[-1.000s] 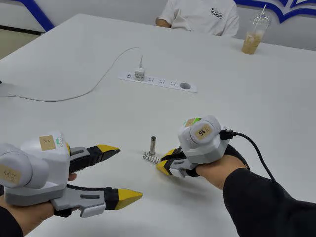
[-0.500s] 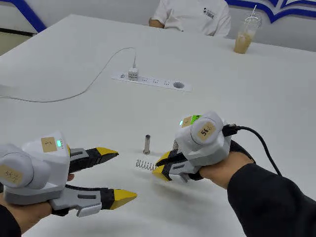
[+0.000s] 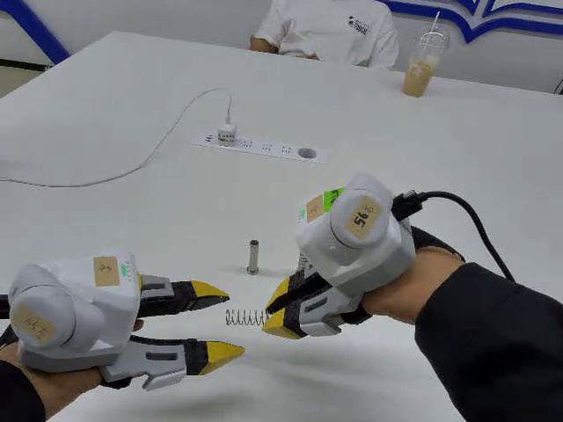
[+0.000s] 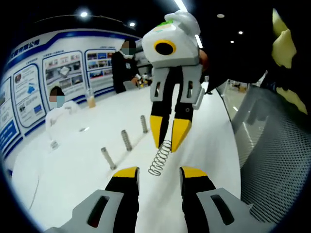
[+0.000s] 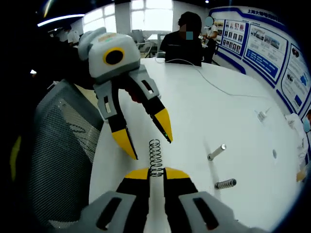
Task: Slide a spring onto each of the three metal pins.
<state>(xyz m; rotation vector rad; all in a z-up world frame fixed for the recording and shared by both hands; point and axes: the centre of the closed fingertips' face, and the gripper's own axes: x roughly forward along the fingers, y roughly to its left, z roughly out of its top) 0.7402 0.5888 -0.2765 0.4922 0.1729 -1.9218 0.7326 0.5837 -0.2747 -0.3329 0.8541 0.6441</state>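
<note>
My right gripper (image 3: 280,315) is shut on one end of a small steel spring (image 3: 244,317), which sticks out level toward the left. My left gripper (image 3: 218,321) stands open at the bottom left, its yellow tips on either side of the spring's free end. In the left gripper view the spring (image 4: 159,158) hangs from the right gripper (image 4: 167,132) just ahead of my own open gripper (image 4: 160,172). A bare metal pin (image 3: 253,257) stands upright behind the spring. A second pin (image 3: 303,261) with coils around it peeks out behind the right gripper. The left gripper view shows three pins in a row, the third pin (image 4: 144,124) farthest.
A white power strip (image 3: 259,147) with a plugged-in charger and cable (image 3: 132,167) lies mid-table. An iced drink cup (image 3: 420,66) stands at the far edge beside a seated person (image 3: 321,26). A mesh chair (image 5: 63,145) sits behind my grippers.
The right gripper has carried the spring from beside the bare pin toward me and to the left, up to the left gripper's open tips. The head camera has shifted.
</note>
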